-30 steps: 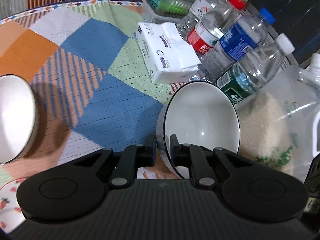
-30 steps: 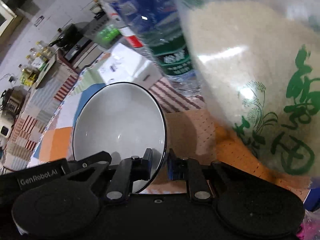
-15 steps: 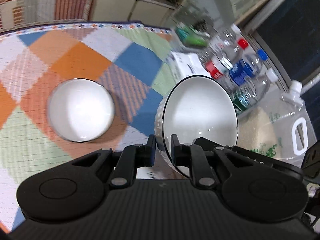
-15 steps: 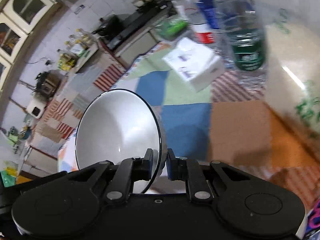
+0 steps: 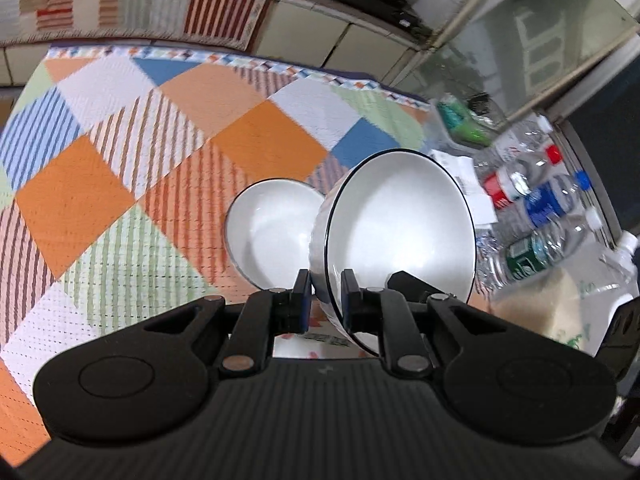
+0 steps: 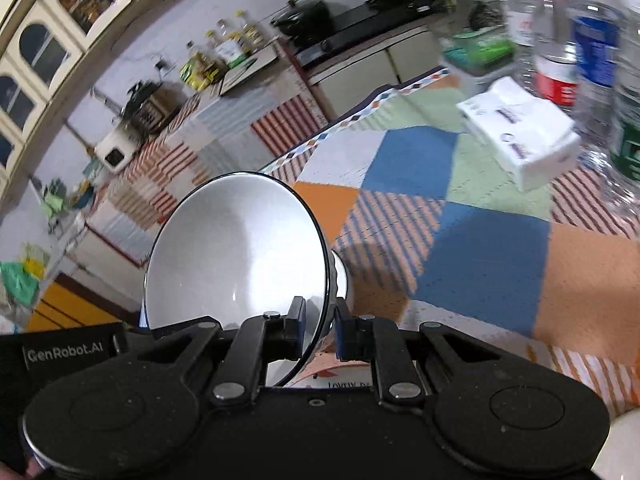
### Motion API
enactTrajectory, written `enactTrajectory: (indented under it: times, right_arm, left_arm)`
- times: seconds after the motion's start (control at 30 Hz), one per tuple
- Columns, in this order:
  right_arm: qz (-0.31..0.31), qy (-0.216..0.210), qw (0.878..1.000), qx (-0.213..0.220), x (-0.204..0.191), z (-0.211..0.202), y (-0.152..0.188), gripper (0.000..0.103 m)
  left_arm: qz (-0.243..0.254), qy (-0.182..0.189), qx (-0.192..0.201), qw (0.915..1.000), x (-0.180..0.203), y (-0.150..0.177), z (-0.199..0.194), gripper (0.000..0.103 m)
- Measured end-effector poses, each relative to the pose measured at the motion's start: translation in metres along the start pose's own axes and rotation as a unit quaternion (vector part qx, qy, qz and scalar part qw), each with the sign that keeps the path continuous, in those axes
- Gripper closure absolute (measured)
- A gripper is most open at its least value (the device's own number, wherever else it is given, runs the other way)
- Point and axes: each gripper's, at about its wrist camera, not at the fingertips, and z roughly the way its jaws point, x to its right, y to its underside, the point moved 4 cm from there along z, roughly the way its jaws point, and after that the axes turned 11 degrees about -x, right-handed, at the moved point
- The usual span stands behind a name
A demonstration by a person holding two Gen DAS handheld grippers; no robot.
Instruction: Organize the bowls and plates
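I have the left gripper (image 5: pixel 324 300) clenched on the rim of a white bowl (image 5: pixel 400 232), one finger inside and one outside, and the bowl hangs tilted in the air above the patchwork tablecloth (image 5: pixel 80 196). The right gripper (image 6: pixel 318 328) pinches the same bowl's rim from the other side, as far as I can judge (the two views each show one black-edged bowl and the opposite gripper's body alongside). A second bowl (image 5: pixel 272 224) sits upright on the cloth at about ten o'clock from the held one, just beside it in the left view, so I take that as the stacking spot. By my reading the job is midway: one bowl is parked, one is in transit, and a patterned plate (image 6: pixel 348 376) just under the fingers is not yet sorted. Toward two and three o'clock stand water bottles (image 5: pixel 536 208), a tissue pack (image 6: pixel 524 148) and a bag of rice (image 5: pixel 568 304), crowding that side. The path toward the resting bowl looks open, though the tilted rim could knock its edge.
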Motion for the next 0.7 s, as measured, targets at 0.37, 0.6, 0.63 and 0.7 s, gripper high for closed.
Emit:
enactTrajectory:
  times: [0.37, 0.6, 0.63, 0.7]
  right_arm:
    - [-0.100, 0.070, 0.992, -0.028, -0.019, 0.053, -0.016, 0.085]
    - [-0.181, 0.105, 0.977, -0.042, -0.032, 0.070, -0.014, 0.084]
    - [-0.193, 0.110, 0.974, -0.044, -0.034, 0.072, -0.014, 0.084]
    - [-0.202, 0.116, 0.971, -0.055, -0.038, 0.077, -0.016, 0.083]
  left_arm:
    - [-0.045, -0.029, -0.040, 0.9978, -0.031, -0.014, 0.050, 0.090]
    - [-0.060, -0.036, -0.078, 0.9945, -0.044, -0.020, 0.068, 0.089]
    - [-0.065, -0.036, -0.080, 0.9940, -0.047, -0.022, 0.069, 0.089]
    - [-0.072, -0.034, -0.085, 0.9932, -0.051, -0.023, 0.071, 0.088]
